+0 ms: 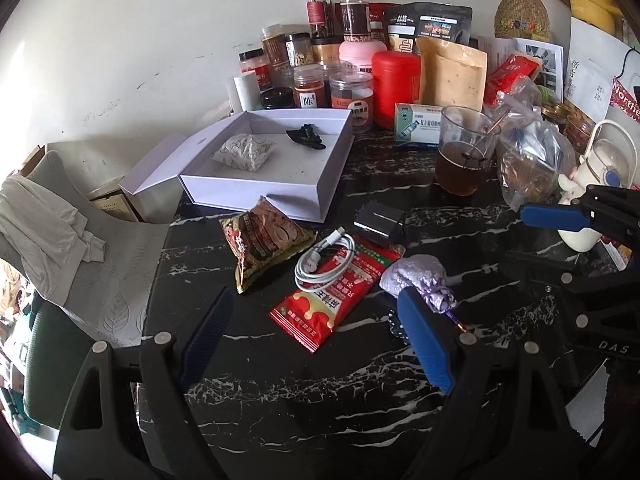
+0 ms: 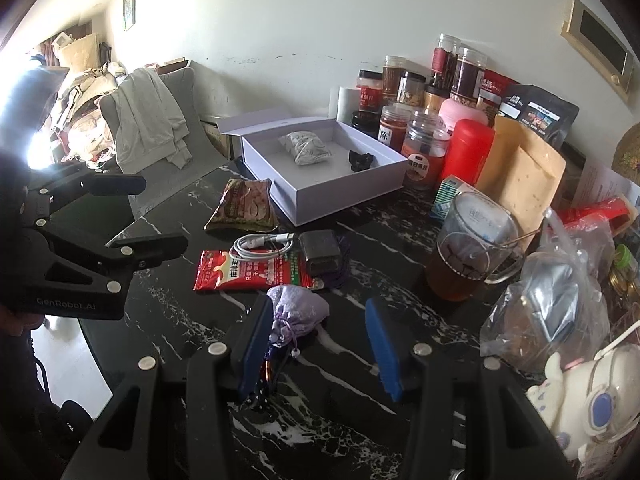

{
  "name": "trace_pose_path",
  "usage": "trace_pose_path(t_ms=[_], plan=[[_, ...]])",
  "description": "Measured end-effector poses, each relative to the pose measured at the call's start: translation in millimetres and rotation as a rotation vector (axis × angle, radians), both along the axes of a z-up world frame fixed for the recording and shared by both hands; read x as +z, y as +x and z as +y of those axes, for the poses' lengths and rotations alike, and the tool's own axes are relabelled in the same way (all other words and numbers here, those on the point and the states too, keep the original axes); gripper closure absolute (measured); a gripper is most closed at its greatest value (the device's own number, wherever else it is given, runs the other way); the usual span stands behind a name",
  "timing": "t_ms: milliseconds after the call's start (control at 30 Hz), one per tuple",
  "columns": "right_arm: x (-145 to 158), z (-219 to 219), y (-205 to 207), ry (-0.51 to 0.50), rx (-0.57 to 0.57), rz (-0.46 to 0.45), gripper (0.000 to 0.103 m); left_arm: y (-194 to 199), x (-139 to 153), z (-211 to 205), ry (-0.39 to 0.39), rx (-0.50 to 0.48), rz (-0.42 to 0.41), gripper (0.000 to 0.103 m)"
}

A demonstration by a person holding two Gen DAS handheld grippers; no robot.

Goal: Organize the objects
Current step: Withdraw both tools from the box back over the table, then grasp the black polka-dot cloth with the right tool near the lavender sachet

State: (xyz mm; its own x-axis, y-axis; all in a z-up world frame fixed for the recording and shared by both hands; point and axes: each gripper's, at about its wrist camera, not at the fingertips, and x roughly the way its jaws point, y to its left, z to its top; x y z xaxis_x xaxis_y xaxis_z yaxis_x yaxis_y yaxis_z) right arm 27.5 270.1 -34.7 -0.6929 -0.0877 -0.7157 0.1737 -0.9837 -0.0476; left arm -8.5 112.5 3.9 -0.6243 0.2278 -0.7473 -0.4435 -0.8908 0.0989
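Observation:
An open white box (image 1: 280, 190) holds a patterned sachet (image 1: 244, 152) and a small black item (image 1: 306, 136). In front of it on the black marble table lie a brown snack bag (image 1: 264, 244), a coiled white cable (image 1: 326, 260), a red packet (image 1: 332, 300), a dark charger block (image 1: 380, 224) and a purple pouch (image 2: 298, 310). My left gripper (image 1: 316, 340) is open above the red packet's near end. My right gripper (image 2: 318, 332) is open around the pouch, which lies against its left finger (image 2: 252, 344).
Jars and bags (image 2: 424, 152) crowd the back of the table. A glass mug of brown drink (image 2: 468, 256) stands right of the pouch, with plastic bags (image 2: 552, 312) and a white figure (image 2: 580, 392) beyond. A chair draped with cloth (image 2: 160, 120) stands past the table's left edge.

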Motion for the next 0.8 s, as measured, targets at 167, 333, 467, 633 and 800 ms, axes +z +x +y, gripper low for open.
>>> trace_pose_path(t_ms=[167,333,467,633,800], plan=[[-18.9,-2.2,-4.9,-0.001,0.029,-0.022,0.055,-1.6,-22.6,7.4,-0.029,-0.007,-0.023,0.02],[-36.6,-2.2,-12.7,-0.017,0.042,-0.067,0.055,-4.6,-40.1,11.0,-0.014,-0.021,-0.06,0.02],[-48.7,-3.5,-19.4,-0.033,0.051,-0.098,0.054,-8.8,-54.1,16.9,-0.025,-0.035,-0.093,0.02],[-59.5,-3.2,-28.3,-0.06,0.054,-0.123,0.045,-12.7,-67.3,18.7,-0.023,-0.041,-0.122,0.02],[-68.5,-4.0,-43.5,-0.076,0.049,-0.155,0.041,-18.6,-76.0,14.6,-0.025,-0.032,-0.144,0.02]])
